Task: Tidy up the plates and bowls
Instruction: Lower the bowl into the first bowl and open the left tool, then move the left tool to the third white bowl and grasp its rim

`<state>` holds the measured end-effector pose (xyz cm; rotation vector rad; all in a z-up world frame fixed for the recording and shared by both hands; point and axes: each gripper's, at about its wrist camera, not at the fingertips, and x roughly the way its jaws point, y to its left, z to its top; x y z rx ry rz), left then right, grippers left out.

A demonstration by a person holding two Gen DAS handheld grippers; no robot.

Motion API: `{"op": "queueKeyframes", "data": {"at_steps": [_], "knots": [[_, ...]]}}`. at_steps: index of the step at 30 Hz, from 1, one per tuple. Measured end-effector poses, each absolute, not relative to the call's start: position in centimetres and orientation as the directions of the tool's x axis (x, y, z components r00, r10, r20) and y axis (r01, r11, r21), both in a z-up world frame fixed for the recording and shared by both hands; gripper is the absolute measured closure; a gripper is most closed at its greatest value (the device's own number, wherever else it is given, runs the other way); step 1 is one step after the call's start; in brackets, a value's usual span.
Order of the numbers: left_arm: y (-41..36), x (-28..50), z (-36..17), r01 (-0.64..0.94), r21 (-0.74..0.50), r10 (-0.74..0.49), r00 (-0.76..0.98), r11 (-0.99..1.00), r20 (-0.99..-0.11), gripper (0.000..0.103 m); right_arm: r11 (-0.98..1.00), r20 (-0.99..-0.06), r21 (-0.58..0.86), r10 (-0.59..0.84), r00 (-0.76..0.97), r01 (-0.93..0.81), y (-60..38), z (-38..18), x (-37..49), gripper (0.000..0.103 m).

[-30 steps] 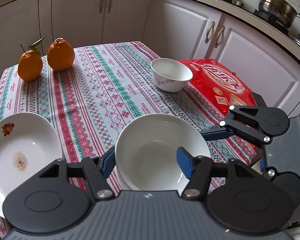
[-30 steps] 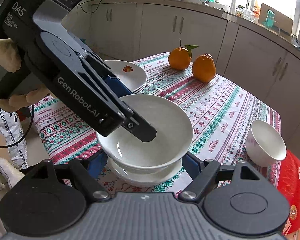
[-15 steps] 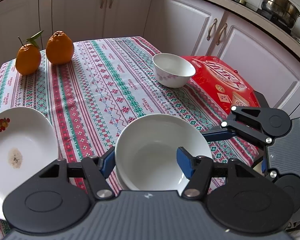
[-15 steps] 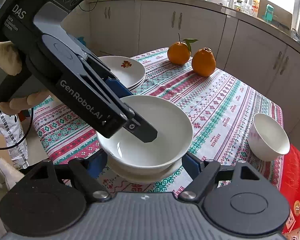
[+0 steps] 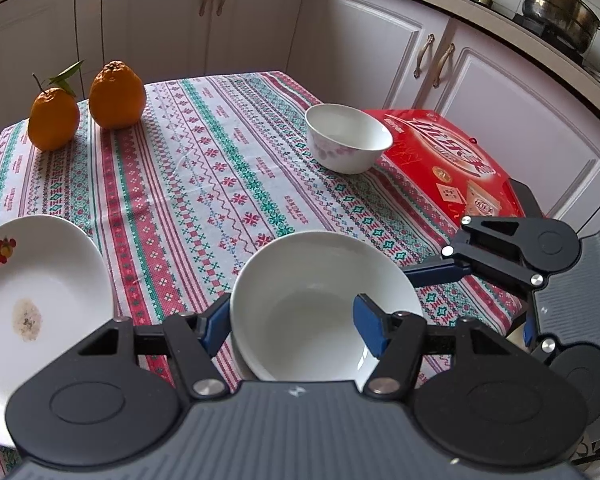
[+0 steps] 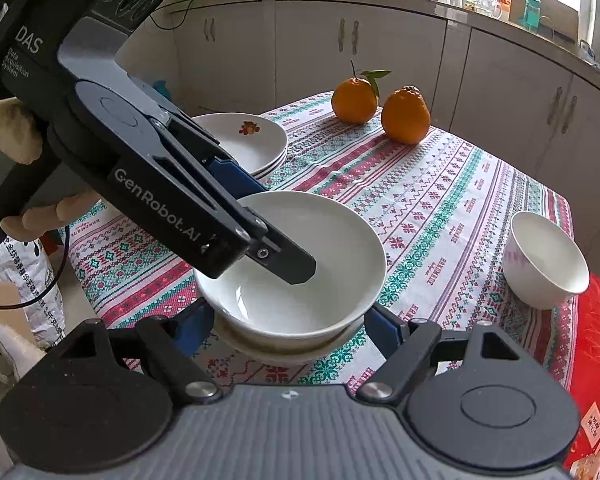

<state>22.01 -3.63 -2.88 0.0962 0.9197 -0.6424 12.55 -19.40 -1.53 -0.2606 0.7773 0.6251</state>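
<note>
A wide white bowl (image 5: 312, 308) (image 6: 324, 280) sits nested in a second white dish (image 6: 284, 350) at the near edge of the table. My left gripper (image 5: 292, 326) (image 6: 278, 232) is shut on the bowl's wall, with one blue pad outside the rim and the other finger inside. My right gripper (image 6: 288, 334) straddles the stack low down. Its jaws are opening and its blue pads stand just off the sides. One right finger (image 5: 436, 272) shows beside the bowl. A small floral bowl (image 5: 348, 144) (image 6: 548, 264) stands apart, and a fruit-print plate stack (image 5: 40, 300) (image 6: 252, 140) lies to the left.
Two oranges (image 5: 118, 96) (image 6: 406, 116) stand at the far side of the patterned tablecloth (image 5: 220, 184). A red box (image 5: 452, 164) (image 6: 596, 360) lies under the small bowl's side. A gloved hand (image 6: 4, 132) holds the left gripper. Cabinets ring the table.
Both views shifted only slightly. The bowl keeps its place between both pairs of fingers, and nothing else on the table has moved.
</note>
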Motion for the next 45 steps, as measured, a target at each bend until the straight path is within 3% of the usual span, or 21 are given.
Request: {"op": "queueKeyframes", "data": {"at_steps": [5, 7, 19, 28, 45], "knots": [[-3.5, 22.1, -2.9, 0.553, -0.187, -0.473, 0.436, 0.812, -0.766, 0.033, 0.788, -0.699, -0.013, 0.433, 0.569, -0.615, -19.5, -1.1, 12.0, 0.001], [-3.4, 22.0, -2.8, 0.55, -0.172, -0.463, 0.45, 0.817, -0.763, 0.022, 0.789, -0.692, -0.007, 0.44, 0.573, -0.615, -19.7, -0.9, 12.0, 0.001], [-4.1, 21.1, 0.7, 0.626, -0.089, -0.489, 0.504, 0.775, -0.713, 0.007, 0.818, -0.66, -0.041, 0.409, 0.63, -0.574, -21.2, 0.4, 10.9, 0.0], [-8.4, 22.5, 2.7, 0.71, 0.004, -0.498, 0.497, 0.704, -0.71, 0.004, 0.869, -0.615, -0.064, 0.352, 0.706, -0.49, -24.9, 1.4, 10.7, 0.0], [-15.7, 30.6, 1.2, 0.733, 0.053, -0.493, 0.507, 0.678, -0.707, 0.003, 0.935, -0.643, -0.112, 0.191, 0.742, -0.337, -33.1, -1.1, 16.8, 0.0]]}}
